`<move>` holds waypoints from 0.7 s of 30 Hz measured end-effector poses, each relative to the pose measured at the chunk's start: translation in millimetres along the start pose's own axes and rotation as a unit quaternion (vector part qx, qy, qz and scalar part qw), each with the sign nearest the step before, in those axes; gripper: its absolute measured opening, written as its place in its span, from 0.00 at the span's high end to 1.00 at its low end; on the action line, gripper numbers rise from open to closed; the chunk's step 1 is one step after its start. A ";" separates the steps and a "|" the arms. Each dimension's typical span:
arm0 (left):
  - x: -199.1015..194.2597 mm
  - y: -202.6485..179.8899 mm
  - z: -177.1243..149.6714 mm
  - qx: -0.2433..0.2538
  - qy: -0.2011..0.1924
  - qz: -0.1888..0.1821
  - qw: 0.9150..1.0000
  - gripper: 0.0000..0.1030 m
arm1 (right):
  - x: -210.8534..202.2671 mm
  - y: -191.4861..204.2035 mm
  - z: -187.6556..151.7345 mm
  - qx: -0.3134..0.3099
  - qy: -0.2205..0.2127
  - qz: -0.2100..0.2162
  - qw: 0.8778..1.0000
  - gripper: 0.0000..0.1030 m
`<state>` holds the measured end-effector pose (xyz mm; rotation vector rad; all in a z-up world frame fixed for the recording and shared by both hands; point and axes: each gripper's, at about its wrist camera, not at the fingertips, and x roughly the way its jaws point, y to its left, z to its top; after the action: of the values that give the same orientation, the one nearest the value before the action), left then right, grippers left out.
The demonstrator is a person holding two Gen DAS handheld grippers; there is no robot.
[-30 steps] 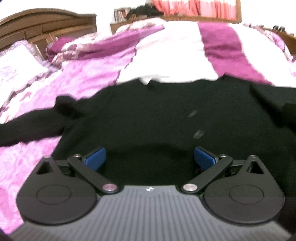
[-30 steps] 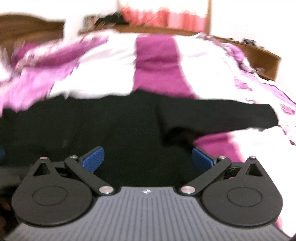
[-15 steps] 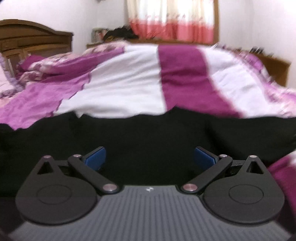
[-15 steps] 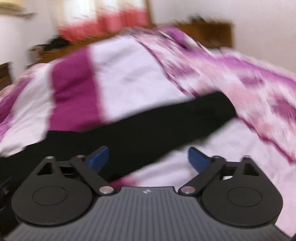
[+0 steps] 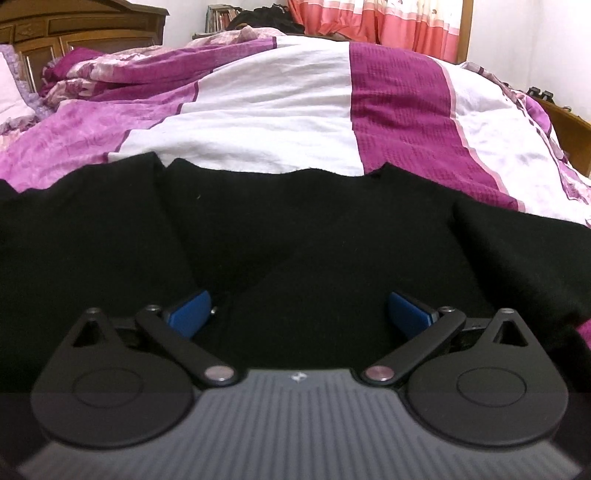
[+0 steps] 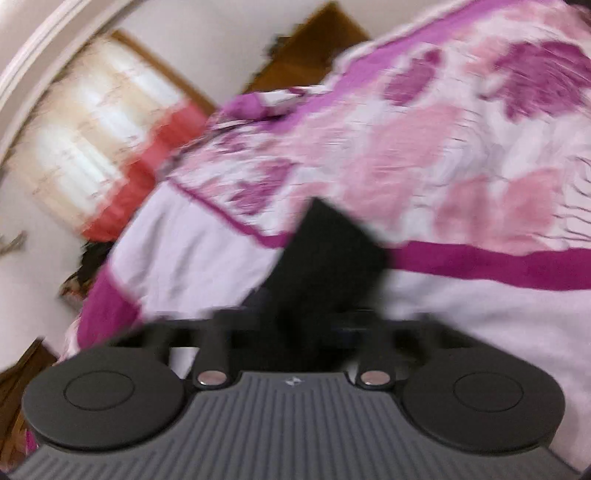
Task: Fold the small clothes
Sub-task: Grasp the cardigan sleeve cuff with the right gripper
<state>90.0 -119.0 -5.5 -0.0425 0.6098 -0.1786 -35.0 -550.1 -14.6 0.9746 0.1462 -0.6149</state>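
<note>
Right tool [image 6: 295, 325] just clamped onto black sleeve [image 6: 328, 251]; left tool [image 5: 299, 314] wide over black garment [image 5: 295, 229].

L cam low over sweater [image 5: 295, 236]; R cam rolled; both see bedspread [image 5: 266, 110].

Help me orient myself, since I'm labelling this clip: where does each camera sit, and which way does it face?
Left wrist: sits on the left gripper, looking low across the black sweater and the bedspread toward the curtain; open blue fingers show.
Right wrist: sits on the right gripper, rolled sideways, looking along the sleeve its closed jaws pinch; its black arms show.
Shared: sweater, bedspread, curtain.
</note>
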 end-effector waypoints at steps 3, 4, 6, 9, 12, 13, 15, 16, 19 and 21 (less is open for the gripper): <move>0.3 -0.5 -0.6 0.005 0.002 0.004 1.000 0.00 | -7.1 -1.4 -1.1 -0.003 -0.008 0.014 1.000 0.93; 0.2 -0.2 -0.5 0.004 0.001 0.003 1.000 0.00 | -10.9 6.2 -1.1 -0.021 -0.012 0.018 1.000 0.93; 0.1 1.8 -1.1 -0.001 0.001 -0.001 1.000 0.00 | -19.1 28.8 -3.4 -0.069 -0.019 0.041 0.997 0.93; 0.4 4.5 -0.4 -0.011 0.000 -0.003 1.000 0.00 | -32.9 69.3 -15.0 -0.131 -0.019 0.084 0.988 0.93; 0.5 4.3 -0.4 -0.012 0.000 -0.001 1.000 0.00 | -46.6 109.6 -44.0 -0.185 0.001 0.134 0.974 0.93; 0.3 4.9 -0.5 -0.014 0.000 -0.002 1.000 0.00 | -49.0 122.8 -56.8 -0.209 0.012 0.146 0.967 0.93; -0.2 6.1 -0.6 -0.018 -0.001 -0.004 1.000 0.00 | -52.0 144.1 -86.0 -0.258 0.037 0.168 0.951 0.93; -0.3 6.0 -0.7 -0.018 -0.001 -0.003 1.000 0.00 | -52.7 152.1 -100.9 -0.283 0.050 0.174 0.942 0.93; 1.5 1.3 -1.5 -0.008 0.000 0.016 1.000 0.00 | -50.0 164.1 -146.2 -0.343 0.088 0.176 0.918 0.93; 4.0 -2.7 -1.3 0.001 0.003 0.031 1.000 0.00 | -47.7 164.7 -173.0 -0.400 0.091 0.157 0.898 0.93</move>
<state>92.1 -122.4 -8.5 -0.0219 0.6171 -0.1198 42.6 -322.8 25.8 0.2355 0.3674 -0.1214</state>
